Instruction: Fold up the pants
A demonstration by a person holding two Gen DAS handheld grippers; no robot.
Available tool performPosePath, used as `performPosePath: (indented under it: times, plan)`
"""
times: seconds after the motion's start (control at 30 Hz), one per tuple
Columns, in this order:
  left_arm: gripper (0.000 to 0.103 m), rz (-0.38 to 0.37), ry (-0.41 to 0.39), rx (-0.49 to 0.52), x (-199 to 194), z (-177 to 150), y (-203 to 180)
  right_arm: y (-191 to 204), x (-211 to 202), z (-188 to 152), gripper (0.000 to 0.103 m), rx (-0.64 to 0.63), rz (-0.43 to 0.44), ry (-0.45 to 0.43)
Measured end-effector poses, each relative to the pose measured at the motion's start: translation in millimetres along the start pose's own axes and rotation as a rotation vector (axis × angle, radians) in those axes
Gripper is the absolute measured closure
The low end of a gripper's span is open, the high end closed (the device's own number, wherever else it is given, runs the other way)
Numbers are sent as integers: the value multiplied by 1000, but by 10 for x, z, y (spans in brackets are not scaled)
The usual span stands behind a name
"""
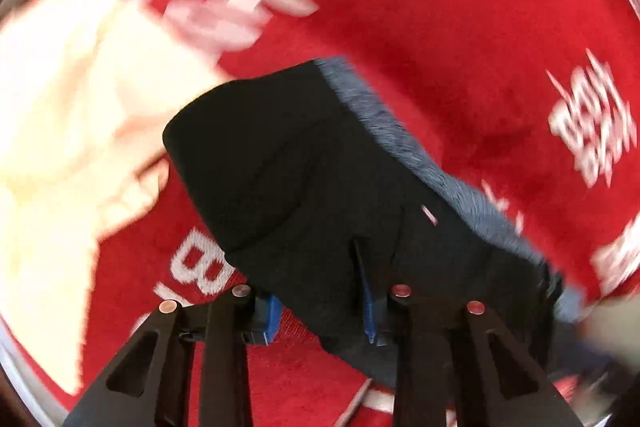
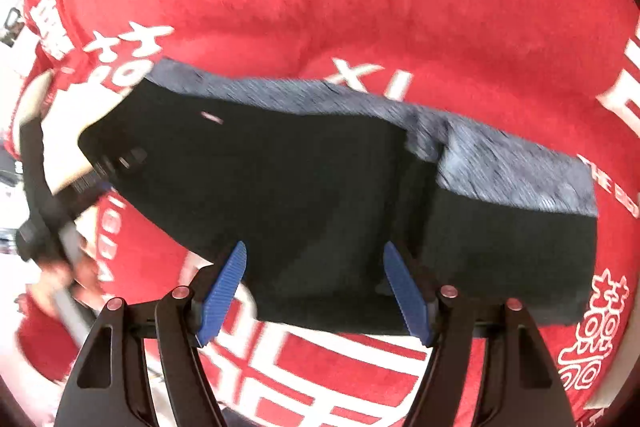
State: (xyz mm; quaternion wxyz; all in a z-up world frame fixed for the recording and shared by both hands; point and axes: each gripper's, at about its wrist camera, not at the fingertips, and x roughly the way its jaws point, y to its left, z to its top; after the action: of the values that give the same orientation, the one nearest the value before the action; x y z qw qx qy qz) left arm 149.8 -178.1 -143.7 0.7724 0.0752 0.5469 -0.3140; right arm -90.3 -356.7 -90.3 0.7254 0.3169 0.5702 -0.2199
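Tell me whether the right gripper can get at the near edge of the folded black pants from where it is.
Probably yes: the right gripper stands open directly over the black pants, its blue fingers straddling the near edge, nothing between.

Both wrist views steeply downward, close over the same pants.

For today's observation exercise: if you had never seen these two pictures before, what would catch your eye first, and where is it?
First, the bright red blanket with large white characters, filling both views. Next, the black pants with a grey fuzzy lining, lying folded at the centre of each view. The right gripper stands open above the near edge of the pants, and a cream cloth lies on the left in the left wrist view.
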Motion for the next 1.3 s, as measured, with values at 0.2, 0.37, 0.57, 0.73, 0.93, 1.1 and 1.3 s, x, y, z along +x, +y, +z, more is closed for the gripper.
performPosePath:
  times: [0.2, 0.37, 0.57, 0.73, 0.93, 1.1, 1.3]
  plan:
    - [71, 104, -72, 247, -146, -168, -404, 387, -130, 723, 20, -9, 170, 43]
    - [71, 143, -94, 330, -178, -205, -522, 1110, 34, 1306, 14, -110, 242, 165]
    - [71, 163, -123, 406, -216, -270, -666, 1940, 468, 1598, 8, -298, 188, 345]
    - [71, 164, -133, 418, -270, -293, -709, 2352, 913, 1613, 8, -418, 33, 460]
    - [70, 179, -137, 425, -273, -310, -710, 2380, 1297, 1508, 11, -469, -63, 583]
    - [71, 172, -151, 457, -348, -312, -784, 2233, 1148, 1480, 84, -452, 18, 529]
    - [71, 136, -173, 475, -570, -294, -918, 1992, 784, 1456, 85, -431, 133, 423]
